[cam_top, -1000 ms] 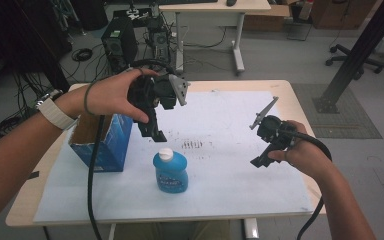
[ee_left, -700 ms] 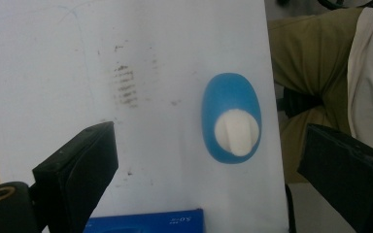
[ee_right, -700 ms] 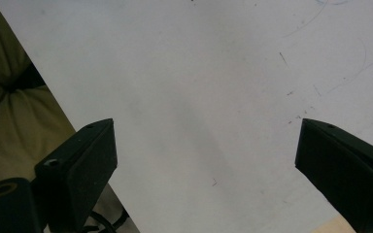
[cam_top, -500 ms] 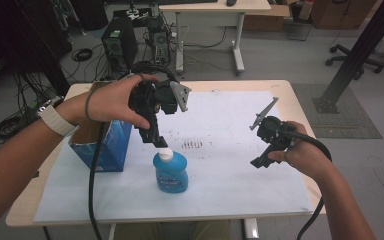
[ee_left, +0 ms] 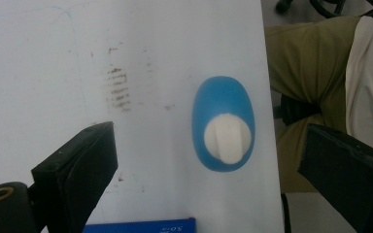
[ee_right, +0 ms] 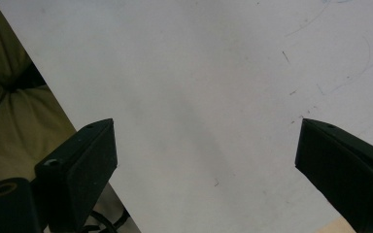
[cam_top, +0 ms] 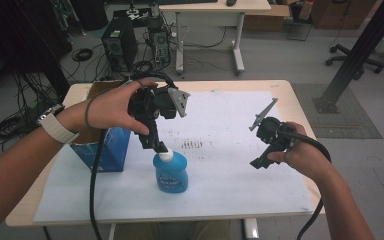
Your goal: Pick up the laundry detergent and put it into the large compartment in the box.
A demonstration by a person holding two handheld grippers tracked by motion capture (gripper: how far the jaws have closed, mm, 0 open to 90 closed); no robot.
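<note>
The blue bottle point(cam_top: 170, 171) stands upright on the white sheet point(cam_top: 230, 125) that covers the table point(cam_top: 300, 100), close to the sheet's near edge, and everything else is easiest placed from it. Its white cap point(cam_top: 165, 155) faces up; in the left gripper view the bottle point(ee_left: 223, 128) is seen from straight above as a blue oval with the cap point(ee_left: 227, 137) sitting toward one end. The left gripper point(cam_top: 156, 145) hangs directly over the bottle, pointing downward, with its tips just above the cap in the high view; whether they touch the cap cannot be told from there. In its own view the left gripper point(ee_left: 213, 170) is spread wide, one black jaw on each side of the bottle and well clear of it, grasping nothing. A patch of dark smudges point(ee_left: 118, 87) marks the sheet just beyond the bottle, on the side away from the person. A blue cardboard box point(cam_top: 102, 145) with its top open stands just beside the bottle on the left hand's side, apart from it. The right gripper point(cam_top: 260, 162) is held well apart from the bottle on the opposite side, above bare sheet, tilted down toward the table. Its own view shows the right gripper point(ee_right: 206, 165) likewise spread wide and empty, with plain white sheet between its jaws and the person's olive trouser leg point(ee_right: 9, 111) past the sheet's edge.
</note>
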